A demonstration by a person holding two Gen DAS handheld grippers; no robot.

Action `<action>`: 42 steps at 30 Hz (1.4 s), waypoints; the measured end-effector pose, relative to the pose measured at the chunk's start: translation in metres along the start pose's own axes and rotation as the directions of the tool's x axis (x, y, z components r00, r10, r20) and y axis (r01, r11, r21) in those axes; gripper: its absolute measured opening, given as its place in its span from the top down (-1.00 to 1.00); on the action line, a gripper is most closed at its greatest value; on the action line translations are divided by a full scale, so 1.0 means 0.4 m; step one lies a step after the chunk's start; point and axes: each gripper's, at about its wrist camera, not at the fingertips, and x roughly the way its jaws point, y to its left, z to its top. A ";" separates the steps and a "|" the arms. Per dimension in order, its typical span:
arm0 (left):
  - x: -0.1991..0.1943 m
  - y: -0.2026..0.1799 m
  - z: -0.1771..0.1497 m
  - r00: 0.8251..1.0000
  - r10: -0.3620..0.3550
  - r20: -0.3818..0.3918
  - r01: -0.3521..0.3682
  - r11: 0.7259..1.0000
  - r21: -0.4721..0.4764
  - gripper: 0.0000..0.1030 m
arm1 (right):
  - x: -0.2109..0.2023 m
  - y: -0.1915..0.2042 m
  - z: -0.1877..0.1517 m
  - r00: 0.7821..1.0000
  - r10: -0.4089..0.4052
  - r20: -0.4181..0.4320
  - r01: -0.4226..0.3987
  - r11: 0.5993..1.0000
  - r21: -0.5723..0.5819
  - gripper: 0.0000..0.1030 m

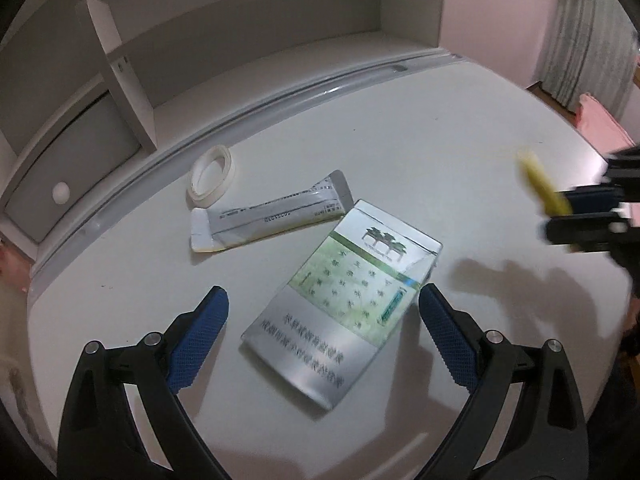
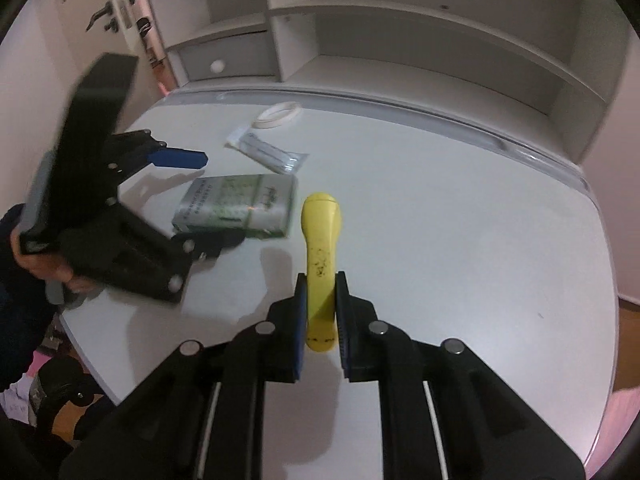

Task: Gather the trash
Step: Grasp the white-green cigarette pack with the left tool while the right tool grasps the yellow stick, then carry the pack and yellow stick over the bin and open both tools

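A silver and green cigarette pack (image 1: 344, 308) lies flat on the white desk (image 1: 460, 152), between the fingers of my left gripper (image 1: 322, 300), which is wide open around it. Behind it lie a flattened white and silver tube box (image 1: 272, 216) and a white tape ring (image 1: 211, 174). My right gripper (image 2: 320, 284) is shut on a yellow banana-like piece (image 2: 320, 248) and holds it above the desk. In the left wrist view it (image 1: 560, 216) hovers blurred at the right with the yellow piece (image 1: 542, 188). The right wrist view also shows the pack (image 2: 240, 204), the box (image 2: 268, 150) and the ring (image 2: 278, 115).
A white shelf unit (image 2: 400, 20) with open compartments and a grey drawer (image 1: 72, 168) stands along the desk's far edge. The rounded desk edge (image 2: 608, 264) drops to a wooden floor at the right. A pink fabric (image 1: 600, 124) lies beyond the desk.
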 end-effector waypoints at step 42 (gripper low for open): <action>0.271 -1.484 -0.014 0.773 -0.496 -0.396 0.633 0.640 0.435 -0.13 | -0.363 -0.795 -1.293 0.915 -0.235 -0.326 0.374 0.197 0.906 0.73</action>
